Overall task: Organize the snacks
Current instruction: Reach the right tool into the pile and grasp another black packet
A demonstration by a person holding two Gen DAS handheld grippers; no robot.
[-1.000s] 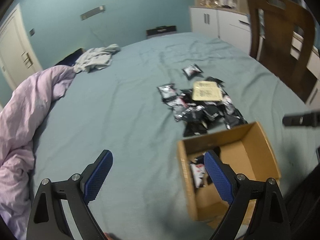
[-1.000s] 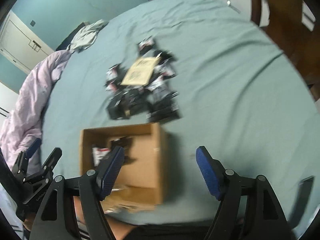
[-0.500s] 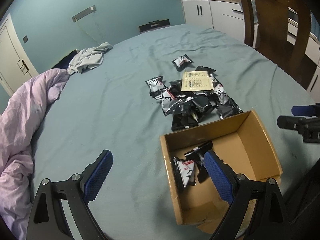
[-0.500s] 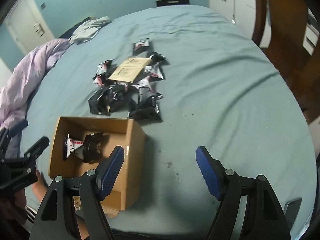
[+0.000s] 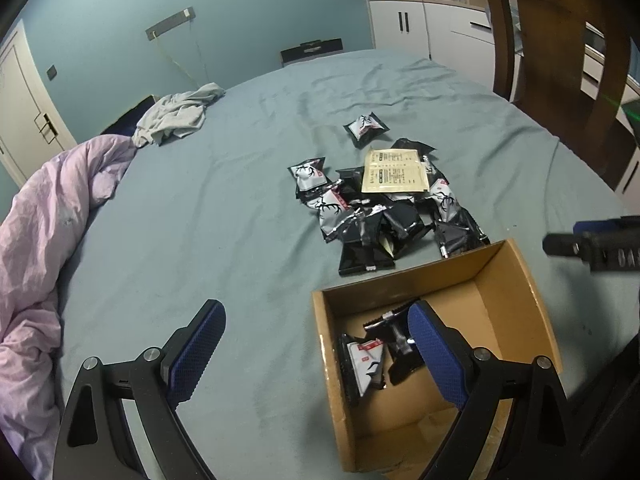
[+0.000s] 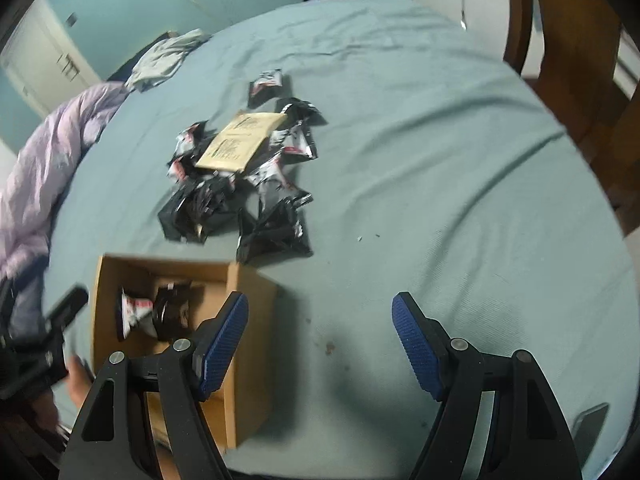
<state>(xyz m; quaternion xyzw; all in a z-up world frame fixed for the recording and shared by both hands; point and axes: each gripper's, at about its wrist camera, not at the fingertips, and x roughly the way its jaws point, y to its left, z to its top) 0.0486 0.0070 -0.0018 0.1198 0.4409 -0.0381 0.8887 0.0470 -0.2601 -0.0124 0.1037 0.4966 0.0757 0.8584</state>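
Note:
A pile of black and silver snack packets (image 5: 376, 216) lies on the teal bed, with a beige paper packet (image 5: 394, 171) on top; the pile also shows in the right wrist view (image 6: 248, 184). An open cardboard box (image 5: 516, 280) sits near the bed's front edge and holds a few packets (image 5: 364, 364); the box (image 6: 248, 292) is in the right wrist view too. My left gripper (image 5: 316, 352) is open and empty, above the box's left wall. My right gripper (image 6: 320, 336) is open and empty, just right of the box.
A lilac duvet (image 5: 44, 240) is heaped on the bed's left side, and a grey garment (image 5: 180, 114) lies at the far left. A wooden chair (image 5: 560, 60) stands at the right. White cabinets (image 5: 432, 28) stand behind.
Both grippers have moved up and forward toward the pile. The view tilted so the box and its packets sit lower in frame. Both stay open and empty.

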